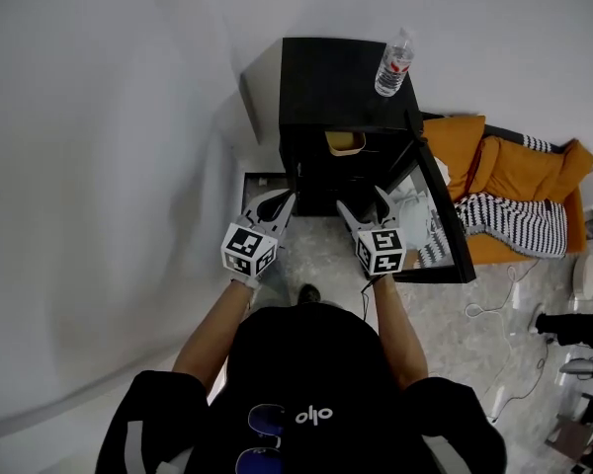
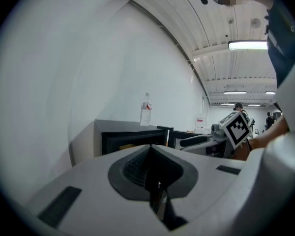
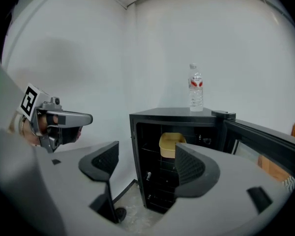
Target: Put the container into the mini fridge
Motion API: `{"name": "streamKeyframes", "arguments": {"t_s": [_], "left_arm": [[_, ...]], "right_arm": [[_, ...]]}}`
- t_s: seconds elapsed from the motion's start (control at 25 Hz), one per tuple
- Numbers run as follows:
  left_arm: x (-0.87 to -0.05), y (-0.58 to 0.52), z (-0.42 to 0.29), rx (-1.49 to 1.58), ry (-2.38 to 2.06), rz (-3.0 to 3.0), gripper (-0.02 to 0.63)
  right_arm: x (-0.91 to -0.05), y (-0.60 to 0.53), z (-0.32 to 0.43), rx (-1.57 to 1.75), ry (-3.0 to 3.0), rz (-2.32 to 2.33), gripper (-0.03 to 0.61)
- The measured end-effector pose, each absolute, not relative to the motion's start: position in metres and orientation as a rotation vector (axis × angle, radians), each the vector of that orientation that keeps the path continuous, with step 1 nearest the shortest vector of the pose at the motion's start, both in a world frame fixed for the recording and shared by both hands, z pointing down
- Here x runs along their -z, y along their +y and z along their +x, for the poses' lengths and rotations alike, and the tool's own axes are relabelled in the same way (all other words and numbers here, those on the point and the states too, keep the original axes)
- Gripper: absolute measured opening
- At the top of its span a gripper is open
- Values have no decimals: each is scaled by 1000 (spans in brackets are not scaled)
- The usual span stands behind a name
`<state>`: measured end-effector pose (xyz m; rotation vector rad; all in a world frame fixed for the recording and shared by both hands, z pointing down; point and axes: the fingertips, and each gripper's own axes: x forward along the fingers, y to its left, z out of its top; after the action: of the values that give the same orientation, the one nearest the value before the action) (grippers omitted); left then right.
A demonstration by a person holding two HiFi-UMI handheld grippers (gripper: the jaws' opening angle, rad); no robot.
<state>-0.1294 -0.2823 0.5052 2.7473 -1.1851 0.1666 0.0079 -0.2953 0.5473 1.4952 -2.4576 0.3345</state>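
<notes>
The black mini fridge (image 1: 341, 77) stands against the white wall with its door (image 1: 440, 215) swung open to the right. A yellow container (image 1: 345, 143) sits on an upper shelf inside, and it shows clearly in the right gripper view (image 3: 171, 145). My right gripper (image 3: 147, 161) is open in front of the fridge opening, a short way back from it, with nothing between its pads. My left gripper (image 2: 150, 168) is shut and empty. It hovers left of the opening, beside the right gripper (image 1: 366, 200).
A water bottle (image 1: 394, 64) stands on the fridge top. To the right of the open door lies an orange cloth (image 1: 519, 171) with striped fabric (image 1: 514, 220). White cables (image 1: 494, 309) trail over the floor at right. The wall runs close on the left.
</notes>
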Motion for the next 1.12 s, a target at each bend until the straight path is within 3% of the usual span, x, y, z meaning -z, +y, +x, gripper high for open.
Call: {"name": "streamKeyframes", "arguments": {"t_s": [0.48,1.12], "left_arm": [[-512,-259,-115,-179,-1150,2747,6],[-513,-253,-113,-204,-1130,2762,6]], "right_arm": [[-538,-258,21,-354,-2461,1512,21],[-536,-244,28,-367,-2471,1517,8]]}}
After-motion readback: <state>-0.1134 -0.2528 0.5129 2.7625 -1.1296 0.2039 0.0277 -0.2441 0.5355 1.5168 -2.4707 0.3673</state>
